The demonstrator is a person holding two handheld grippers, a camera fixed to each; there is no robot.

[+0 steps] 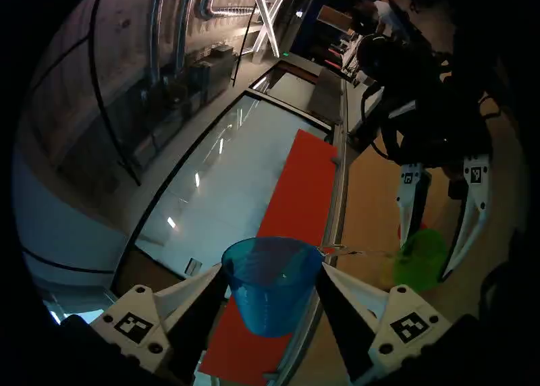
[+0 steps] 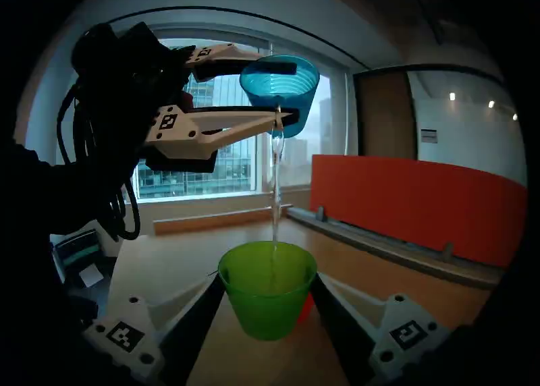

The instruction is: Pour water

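Daylight comes in through a wide window [image 2: 236, 163] at the back of the room, with city towers [image 2: 169, 177] grey beyond the glass. To its right, ceiling lights [image 2: 472, 102] glow over a white wall. And there's the long orange partition [image 2: 418, 204] running along the far edge of the wooden table [image 2: 169, 264], with a grey rail [image 2: 378, 241] at its foot. In the left gripper view the same partition [image 1: 300, 197] and tabletop [image 1: 368, 210] appear steeply tilted.

Now the action. High in the right gripper view, the left gripper [image 2: 283, 92] reaches in sideways from a dark bundle of cables [image 2: 115, 204], its two white fingers clamped on the blue cup [image 2: 280, 82], one on each side. That cup is tipped over, mouth towards the camera! From its own camera, the left gripper [image 1: 272, 271] has the blue cup [image 1: 273, 291] pinned between its fingers.

Down below, the right gripper [image 2: 268, 281] is closed on the green cup [image 2: 268, 305], holding it upright just above the table, directly under the blue one. The left gripper view catches the right gripper [image 1: 425, 258] farther off, with the green cup [image 1: 420, 259] between its fingers.

And the pour is on: a thin water stream [image 2: 275, 183] drops from the blue cup's lip straight into the green cup's open mouth. The left gripper view shows it as a clear thread [image 1: 358, 253] from rim to rim.
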